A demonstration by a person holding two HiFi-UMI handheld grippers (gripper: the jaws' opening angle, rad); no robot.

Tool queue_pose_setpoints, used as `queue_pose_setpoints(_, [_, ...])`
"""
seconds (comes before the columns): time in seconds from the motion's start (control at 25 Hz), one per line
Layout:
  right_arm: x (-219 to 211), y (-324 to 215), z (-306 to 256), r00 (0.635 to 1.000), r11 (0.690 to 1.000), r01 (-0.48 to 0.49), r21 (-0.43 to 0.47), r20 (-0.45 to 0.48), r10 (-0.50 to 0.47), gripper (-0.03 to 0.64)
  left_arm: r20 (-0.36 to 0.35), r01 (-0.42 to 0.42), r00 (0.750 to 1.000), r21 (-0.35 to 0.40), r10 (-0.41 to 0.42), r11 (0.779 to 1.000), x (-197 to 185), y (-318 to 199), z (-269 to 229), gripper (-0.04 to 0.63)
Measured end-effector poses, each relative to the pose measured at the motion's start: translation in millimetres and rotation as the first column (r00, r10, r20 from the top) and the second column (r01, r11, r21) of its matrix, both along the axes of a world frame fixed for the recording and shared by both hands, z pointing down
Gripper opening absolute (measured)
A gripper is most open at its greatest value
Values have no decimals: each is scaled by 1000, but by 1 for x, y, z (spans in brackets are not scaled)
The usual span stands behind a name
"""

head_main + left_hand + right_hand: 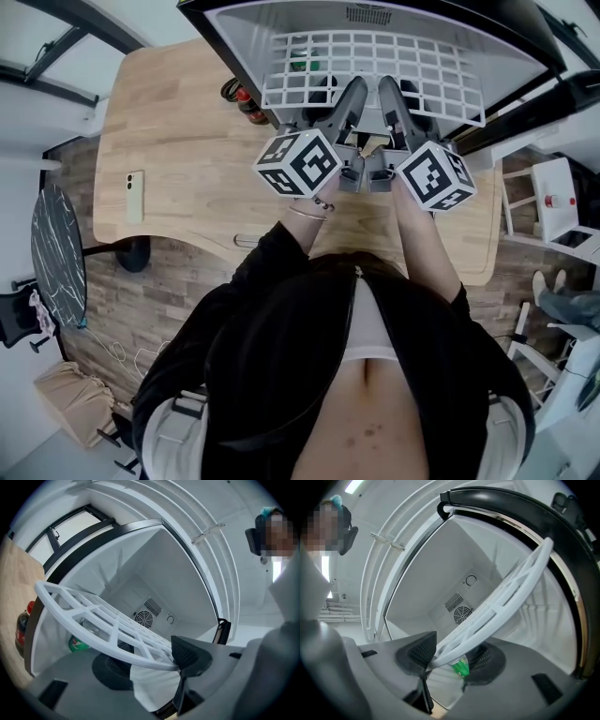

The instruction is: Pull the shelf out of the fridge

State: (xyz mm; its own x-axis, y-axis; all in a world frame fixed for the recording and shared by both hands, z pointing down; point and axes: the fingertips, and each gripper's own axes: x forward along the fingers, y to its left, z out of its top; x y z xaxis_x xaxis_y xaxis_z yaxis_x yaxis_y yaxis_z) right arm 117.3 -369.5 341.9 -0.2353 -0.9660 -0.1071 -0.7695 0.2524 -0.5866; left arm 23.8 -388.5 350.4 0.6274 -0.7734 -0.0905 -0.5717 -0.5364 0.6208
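A small fridge (511, 52) stands open on the wooden table (178, 141). Its white grid shelf (375, 58) sticks partly out of the opening. Both grippers hold the shelf's front rim side by side. My left gripper (349, 101) is shut on it just left of the middle, and my right gripper (394, 101) just right of it. In the left gripper view the shelf (93, 616) runs between the pads of the left gripper (152, 660). In the right gripper view the shelf (501, 606) slants up from the right gripper (450, 660).
A green can (461, 667) stands inside the fridge under the shelf. A dark bottle with a red cap (248, 103) stands outside by the fridge's left wall. A pale phone (135, 195) lies at the table's left. A white rack (553, 202) is to the right.
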Motion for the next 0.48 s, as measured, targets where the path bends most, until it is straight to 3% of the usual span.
queue_pose_setpoints(0.48, [0, 7, 0, 1000, 1000, -3, 15, 10, 3, 192, -1, -3, 1000, 8, 3, 1000, 0, 7, 0, 254])
